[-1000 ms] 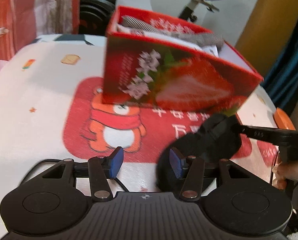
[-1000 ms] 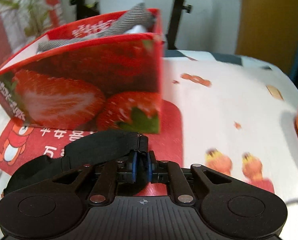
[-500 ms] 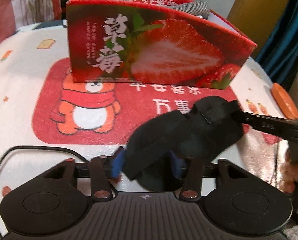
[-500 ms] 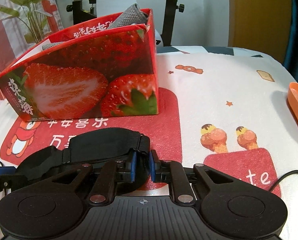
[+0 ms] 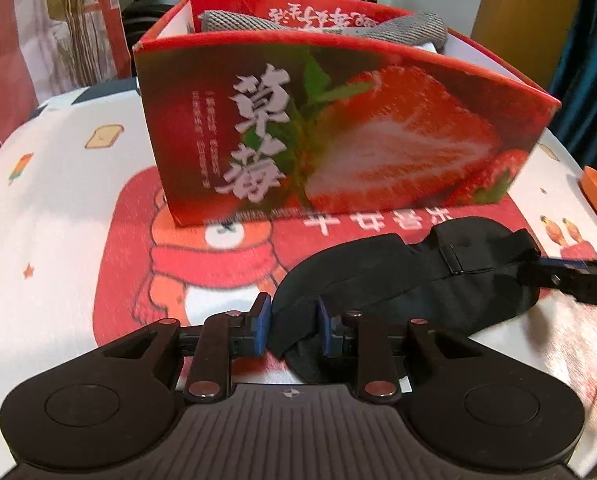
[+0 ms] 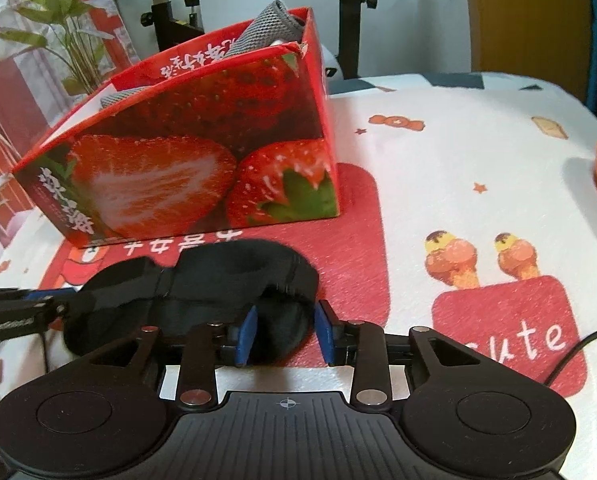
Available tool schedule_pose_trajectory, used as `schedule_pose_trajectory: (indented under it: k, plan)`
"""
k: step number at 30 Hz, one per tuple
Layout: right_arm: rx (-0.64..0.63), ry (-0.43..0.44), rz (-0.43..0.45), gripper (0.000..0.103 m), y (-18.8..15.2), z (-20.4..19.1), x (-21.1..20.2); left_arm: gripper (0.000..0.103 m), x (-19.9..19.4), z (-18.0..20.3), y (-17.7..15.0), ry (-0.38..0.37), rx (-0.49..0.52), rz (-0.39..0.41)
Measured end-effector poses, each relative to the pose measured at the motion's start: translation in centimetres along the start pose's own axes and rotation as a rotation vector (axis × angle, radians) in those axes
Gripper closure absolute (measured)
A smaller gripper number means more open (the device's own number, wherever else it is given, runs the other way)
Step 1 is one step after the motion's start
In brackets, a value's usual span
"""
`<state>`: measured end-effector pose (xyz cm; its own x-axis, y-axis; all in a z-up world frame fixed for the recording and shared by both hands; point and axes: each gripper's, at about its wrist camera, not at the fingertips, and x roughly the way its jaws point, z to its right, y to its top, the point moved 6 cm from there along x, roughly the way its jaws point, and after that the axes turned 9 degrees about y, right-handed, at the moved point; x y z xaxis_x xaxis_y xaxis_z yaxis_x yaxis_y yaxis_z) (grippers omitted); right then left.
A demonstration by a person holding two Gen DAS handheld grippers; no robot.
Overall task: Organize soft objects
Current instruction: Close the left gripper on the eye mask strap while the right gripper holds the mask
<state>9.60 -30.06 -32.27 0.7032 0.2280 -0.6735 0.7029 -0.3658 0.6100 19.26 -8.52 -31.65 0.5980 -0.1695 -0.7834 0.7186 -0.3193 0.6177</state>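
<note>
Blue-padded jaws of the left gripper (image 5: 290, 330), just closing, pinch one end of the black padded fabric eye mask (image 5: 410, 280) lying on the cartoon tablecloth (image 5: 50, 216) before the red strawberry-print cardboard box (image 5: 338, 136), while the right gripper (image 6: 284, 336), just opening, loosely straddles its other end.

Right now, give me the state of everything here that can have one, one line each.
Strawberry box: open-topped, upright on the cloth.
Grey cloth: inside the box.
Black eye mask: lying in front of the box.
Left gripper: closing on the mask's end.
Right gripper: opening, mask between its pads.
</note>
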Motion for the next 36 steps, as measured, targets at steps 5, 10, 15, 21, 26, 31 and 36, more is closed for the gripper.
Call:
schedule_pose_trajectory:
  k: [5,10,15,21,26,31,36]
  plan:
    - [0.077,0.055,0.015,0.06,0.2,0.8,-0.8,0.076,0.1,0.0,0.0,0.007,0.007,0.027]
    - [0.148,0.064,0.048,0.06,1.1,2.5,-0.8,0.075,0.1,-0.1,-0.1,0.0,0.008,0.035]
    - [0.18,0.111,0.041,0.061,1.8,2.8,0.6,0.074,0.2,-0.1,0.1,-0.017,0.04,0.026]
    - [0.18,0.145,0.049,0.063,2.7,1.8,2.4,0.074,0.2,-0.1,0.0,-0.024,0.046,0.032]
    - [0.23,0.174,0.091,0.066,3.1,2.7,2.7,0.074,0.3,-0.2,0.0,-0.031,0.046,0.03]
    - [0.231,0.18,0.103,0.07,3.0,3.1,2.8,0.074,0.2,-0.1,-0.1,-0.022,0.044,0.035]
    - [0.178,0.132,0.105,0.09,2.5,3.3,2.7,0.074,0.2,-0.3,0.0,-0.03,0.025,0.03]
